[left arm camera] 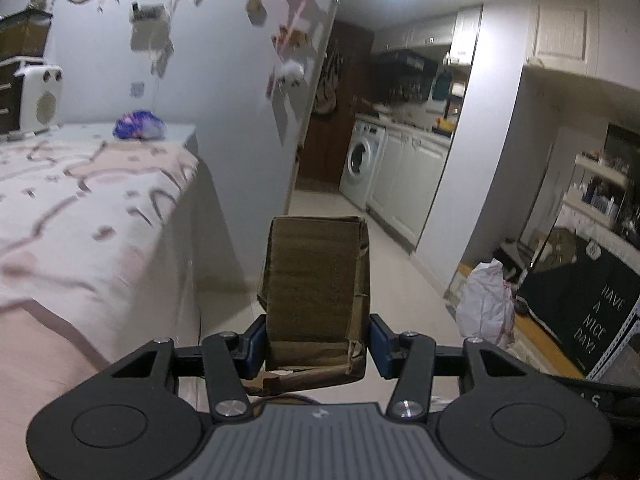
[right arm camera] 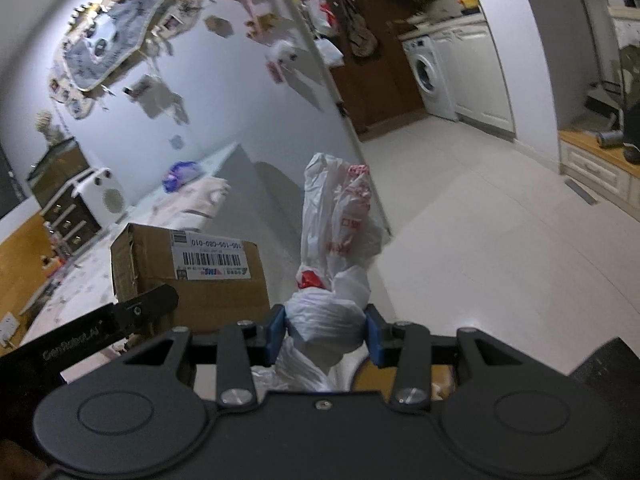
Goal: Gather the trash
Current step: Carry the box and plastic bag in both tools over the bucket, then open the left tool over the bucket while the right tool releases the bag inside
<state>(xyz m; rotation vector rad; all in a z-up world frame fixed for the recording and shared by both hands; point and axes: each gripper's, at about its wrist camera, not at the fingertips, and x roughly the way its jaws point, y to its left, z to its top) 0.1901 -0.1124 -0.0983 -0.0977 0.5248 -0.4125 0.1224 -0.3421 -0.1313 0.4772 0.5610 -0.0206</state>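
Observation:
In the left wrist view a brown cardboard box (left arm camera: 316,280) stands upright between the blue pads (left arm camera: 256,344) of my left gripper (left arm camera: 318,344), which is shut on its lower part and holds it off the floor. In the right wrist view my right gripper (right arm camera: 326,332) is shut on the knotted neck of a white plastic bag (right arm camera: 336,232) with red print; the bag's top sticks up past the fingers. That view also shows the cardboard box (right arm camera: 188,276) with its barcode label, close on the left, and part of the left gripper's body (right arm camera: 120,320).
A bed with a patterned cover (left arm camera: 80,208) fills the left, with a blue-purple bag (left arm camera: 140,125) on the ledge behind it. Ahead, pale floor tiles (right arm camera: 460,220) lead to a washing machine (left arm camera: 362,160). On the right are another white bag (left arm camera: 486,304) and a black lettered board (left arm camera: 580,308).

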